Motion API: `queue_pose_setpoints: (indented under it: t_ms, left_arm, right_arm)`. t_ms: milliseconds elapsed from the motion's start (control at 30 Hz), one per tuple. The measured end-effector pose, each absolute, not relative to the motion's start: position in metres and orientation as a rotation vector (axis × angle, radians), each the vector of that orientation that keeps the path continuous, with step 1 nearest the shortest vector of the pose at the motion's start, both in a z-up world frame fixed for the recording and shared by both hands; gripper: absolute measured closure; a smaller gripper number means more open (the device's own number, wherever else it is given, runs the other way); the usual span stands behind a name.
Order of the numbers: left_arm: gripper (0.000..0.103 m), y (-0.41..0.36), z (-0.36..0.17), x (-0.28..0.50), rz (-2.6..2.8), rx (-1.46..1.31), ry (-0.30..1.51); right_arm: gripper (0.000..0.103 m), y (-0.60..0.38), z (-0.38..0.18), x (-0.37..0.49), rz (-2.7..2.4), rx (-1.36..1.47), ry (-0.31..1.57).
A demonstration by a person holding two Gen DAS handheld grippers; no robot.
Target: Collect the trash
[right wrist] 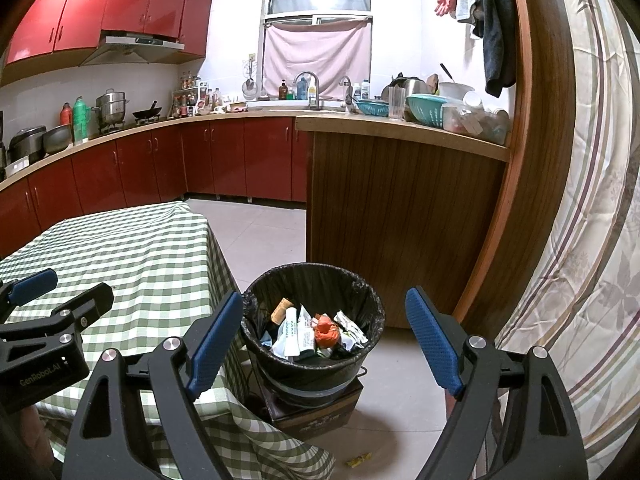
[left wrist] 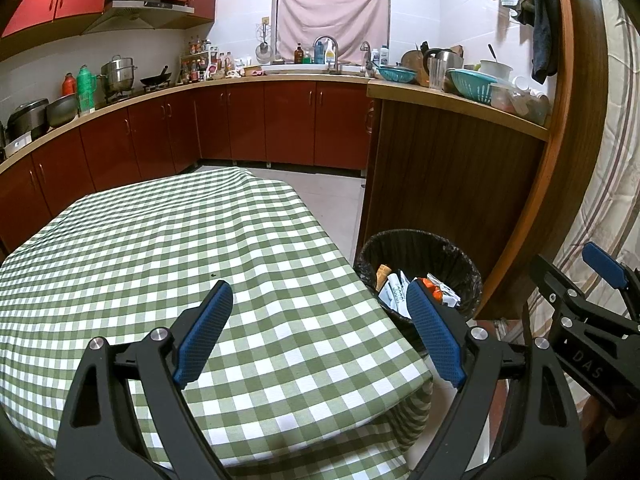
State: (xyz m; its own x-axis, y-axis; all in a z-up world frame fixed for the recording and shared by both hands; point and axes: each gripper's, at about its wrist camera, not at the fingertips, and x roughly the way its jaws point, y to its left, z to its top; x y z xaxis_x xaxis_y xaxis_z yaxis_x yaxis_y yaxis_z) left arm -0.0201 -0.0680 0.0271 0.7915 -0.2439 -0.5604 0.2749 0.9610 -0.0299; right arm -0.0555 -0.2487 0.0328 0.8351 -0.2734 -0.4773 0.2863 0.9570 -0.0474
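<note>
At the left, the checked worktop (left wrist: pixel 160 260) is seen bare of litter; over its near right corner the left tool (left wrist: pixel 316 328) is held, its blue pads spread wide with nothing between them, pointed forward and tilted somewhat downward. Further right, just beside the worktop's edge, the black-lined bin (right wrist: pixel 312 320) is set on a cardboard box (right wrist: pixel 320 412) on the floor; wrappers and an orange scrap (right wrist: pixel 326 330) are already gathered inside it. The right tool (right wrist: pixel 324 340) is held with the bin framed between its pads, likewise spread and empty, tilted down at a similar angle. On the floor tiles in front of the box, below the right tool, a small yellow scrap (right wrist: pixel 359 460) is left lying, its long axis roughly across the view; the right hand is judged the nearer, and a steeper downward tilt would be called for.
</note>
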Motion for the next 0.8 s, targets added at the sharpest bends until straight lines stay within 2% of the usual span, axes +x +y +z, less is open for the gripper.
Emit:
queue_pose_setpoints:
  t_ms: [400, 467, 800]
  left_arm:
    - [0.016, -0.0701, 0.0279, -0.0215, -0.277, 0.061, 0.589]
    - [0.011, -0.0703, 0.0283, -0.0215, -0.278, 0.059, 0.59]
    - [0.005, -0.0719, 0.0258, -0.0184, -0.266, 0.052, 0.596]
  right_arm:
    - [0.022, -0.2484, 0.034, -0.0546, -0.295, 0.026, 0.504]
    - [0.022, -0.2484, 0.0353, -0.0541, -0.293, 0.024, 0.503]
    - [0.022, -0.2467, 0.036, -0.0543, -0.292, 0.019, 0.502]
